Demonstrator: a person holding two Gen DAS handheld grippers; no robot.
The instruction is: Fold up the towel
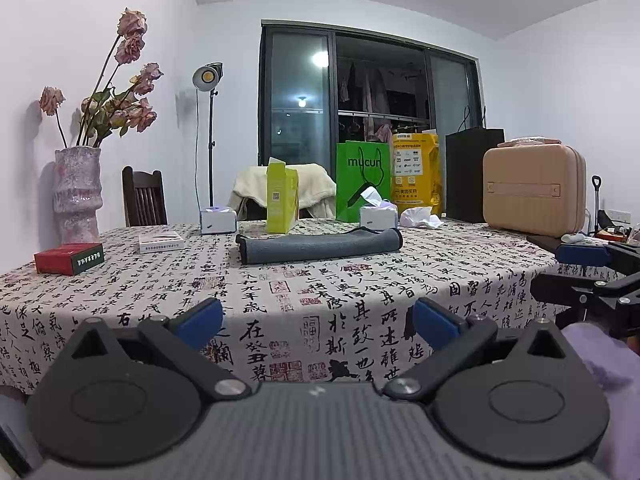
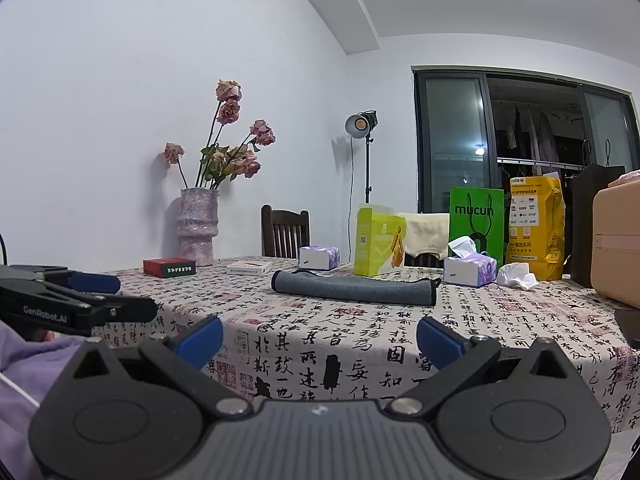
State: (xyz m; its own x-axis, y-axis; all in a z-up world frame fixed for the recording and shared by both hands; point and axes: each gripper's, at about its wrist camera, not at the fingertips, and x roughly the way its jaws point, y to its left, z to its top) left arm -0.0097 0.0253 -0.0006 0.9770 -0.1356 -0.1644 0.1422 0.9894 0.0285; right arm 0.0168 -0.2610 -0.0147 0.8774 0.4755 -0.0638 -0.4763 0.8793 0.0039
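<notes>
A grey towel lies folded into a long flat strip on the table, toward its far side; it also shows in the right wrist view. My left gripper is open and empty, held low at the table's near edge, well short of the towel. My right gripper is open and empty too, also at the near edge. Each gripper shows in the other's view: the right one at the right, the left one at the left.
The table has a calligraphy-print cloth. On it stand a red box, a white box, two tissue boxes, a green carton, a vase of roses, bags and a tan case.
</notes>
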